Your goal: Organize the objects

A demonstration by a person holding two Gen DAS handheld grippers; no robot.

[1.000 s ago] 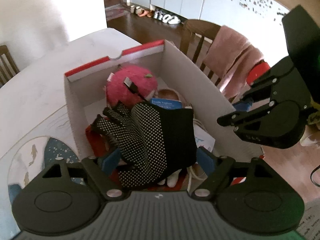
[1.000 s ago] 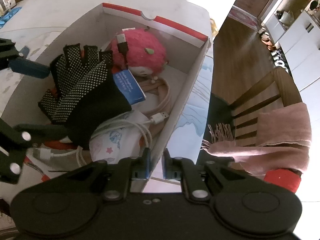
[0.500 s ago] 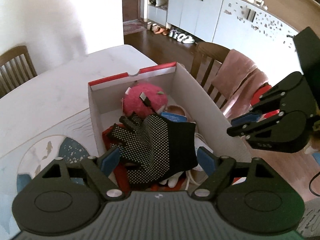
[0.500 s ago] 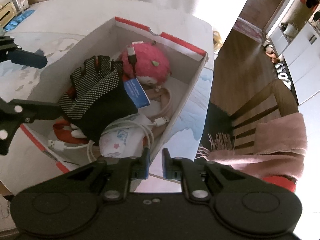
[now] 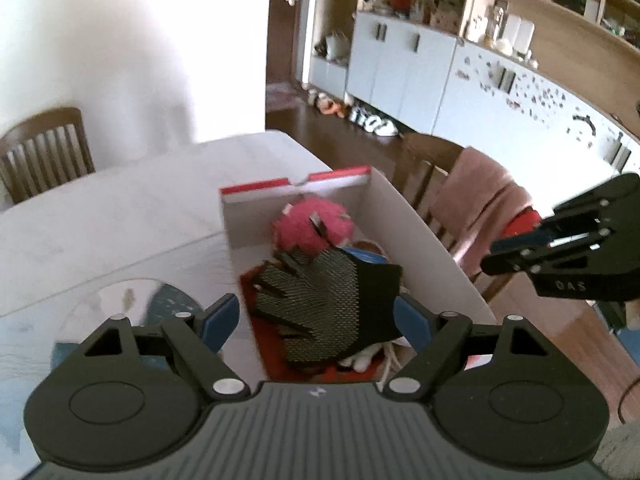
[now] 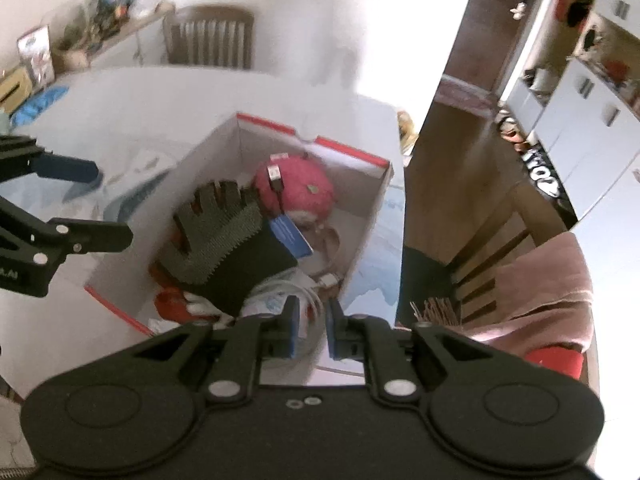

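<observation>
A red-rimmed white cardboard box [image 5: 296, 184] [image 6: 344, 148] stands open on the table. Inside lie a black dotted glove [image 5: 332, 300] [image 6: 224, 248], a pink plush [image 5: 308, 228] [image 6: 304, 188], a blue card [image 6: 290, 236], white cables [image 6: 304, 292] and something red [image 6: 172, 304]. My left gripper [image 5: 316, 316] [image 6: 98, 204] hovers open and wide above the box's near end, touching nothing; the glove rests below it. My right gripper [image 6: 311, 316] [image 5: 516, 244] hangs over the box's right wall, its jaws a narrow gap apart and opening, with nothing between them.
A wooden chair draped with a pink cloth [image 5: 480, 200] [image 6: 540, 280] stands close to the table's right edge. Another chair [image 5: 44, 148] [image 6: 208, 36] stands at the far side. A blue patterned mat [image 5: 168, 304] lies on the white table [image 5: 100, 220] left of the box.
Both grippers have risen and drawn back from the box, which now looks smaller and farther. The glove and other items stay in the box.
</observation>
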